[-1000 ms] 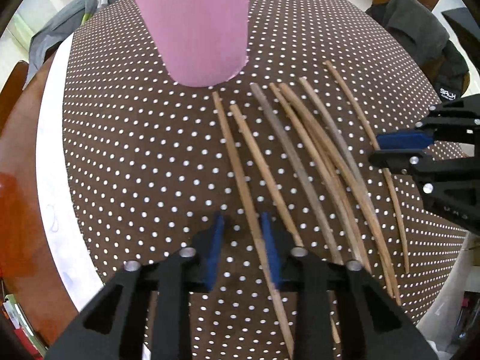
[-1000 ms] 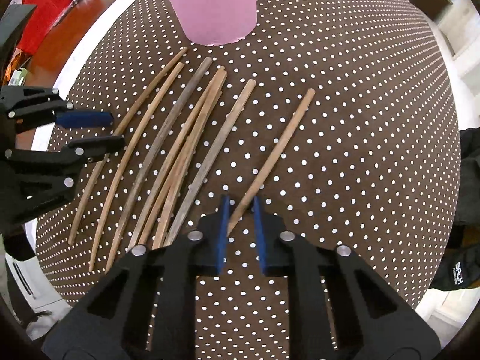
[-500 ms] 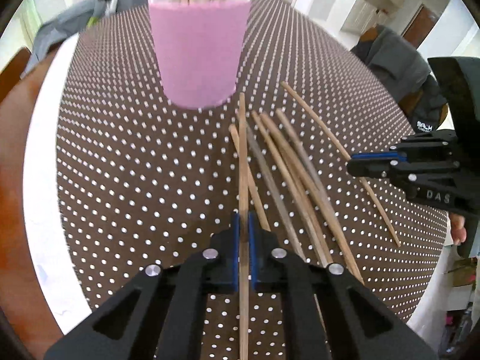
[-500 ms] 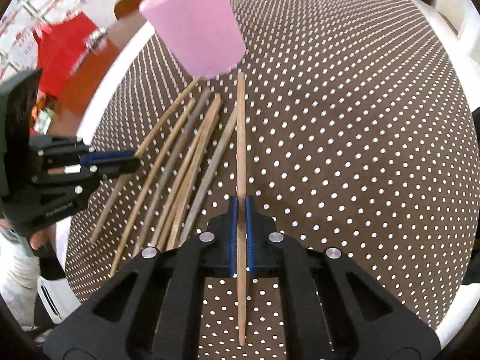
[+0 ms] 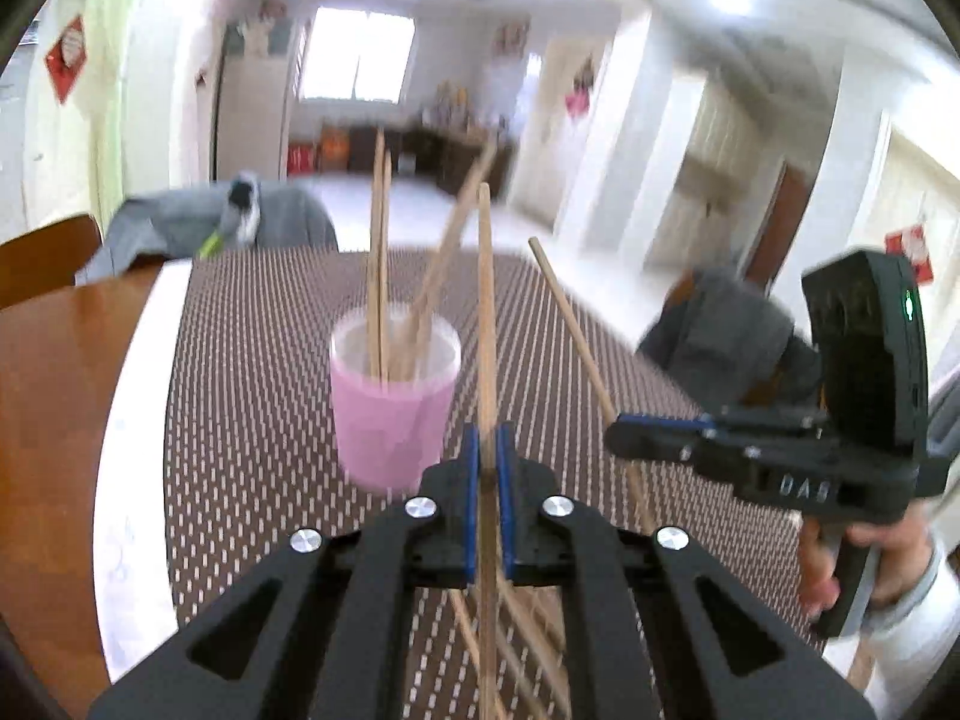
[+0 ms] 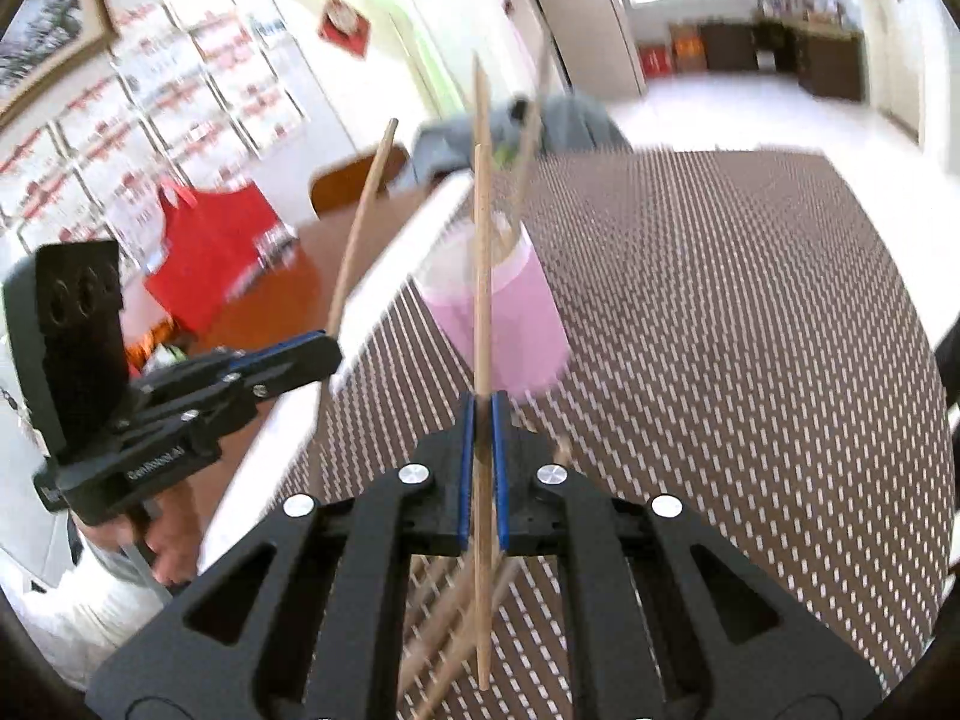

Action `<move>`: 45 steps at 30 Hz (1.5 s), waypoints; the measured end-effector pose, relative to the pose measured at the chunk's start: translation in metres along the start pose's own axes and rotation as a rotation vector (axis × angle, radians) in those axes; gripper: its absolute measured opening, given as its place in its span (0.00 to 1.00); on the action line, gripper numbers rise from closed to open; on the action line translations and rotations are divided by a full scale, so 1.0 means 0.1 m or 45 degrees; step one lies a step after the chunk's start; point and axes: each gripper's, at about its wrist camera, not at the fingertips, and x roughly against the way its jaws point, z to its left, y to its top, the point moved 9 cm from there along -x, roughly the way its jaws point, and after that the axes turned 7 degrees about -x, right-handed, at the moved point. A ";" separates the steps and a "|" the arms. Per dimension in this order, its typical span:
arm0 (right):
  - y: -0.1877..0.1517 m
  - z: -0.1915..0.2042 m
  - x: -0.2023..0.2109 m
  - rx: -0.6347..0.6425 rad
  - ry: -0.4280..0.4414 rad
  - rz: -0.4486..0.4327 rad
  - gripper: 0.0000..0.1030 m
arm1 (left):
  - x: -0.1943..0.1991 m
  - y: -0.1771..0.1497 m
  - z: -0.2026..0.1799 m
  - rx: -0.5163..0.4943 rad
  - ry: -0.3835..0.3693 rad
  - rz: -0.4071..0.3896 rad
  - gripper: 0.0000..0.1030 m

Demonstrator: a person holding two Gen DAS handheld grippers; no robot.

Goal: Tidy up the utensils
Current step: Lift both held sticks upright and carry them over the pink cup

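With each gripper clamped on one chopstick, the left gripper (image 5: 487,501) and right gripper (image 6: 483,468) point their sticks (image 5: 485,312) (image 6: 482,252) at the pink cup (image 5: 393,414), probably for insertion. Behind the cup, blur hides detail; loose chopsticks (image 6: 444,618) nearer than it are partly covered.

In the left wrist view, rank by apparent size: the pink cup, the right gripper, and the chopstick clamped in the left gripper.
1. right gripper, though nearness inflates it
2. pink cup
3. chopstick, longest but thinnest
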 end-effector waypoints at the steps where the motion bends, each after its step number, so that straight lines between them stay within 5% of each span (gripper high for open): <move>1: 0.05 0.04 0.01 0.006 0.014 -0.029 0.06 | 0.04 0.07 0.04 0.007 0.008 -0.051 0.06; 14: 0.58 0.64 0.07 0.032 0.112 -0.429 0.06 | 0.17 0.80 0.26 0.065 0.147 -0.538 0.06; 26: 0.94 0.66 -0.08 0.038 0.040 -0.772 0.06 | 0.16 1.12 0.56 0.088 0.369 -0.820 0.06; 30: 0.99 0.62 -0.19 0.041 0.016 -0.812 0.06 | 0.01 1.13 0.70 0.091 0.452 -0.834 0.06; 45: 0.86 0.58 -0.46 0.048 -0.008 -0.766 0.06 | -0.30 0.89 0.76 0.053 0.438 -0.701 0.06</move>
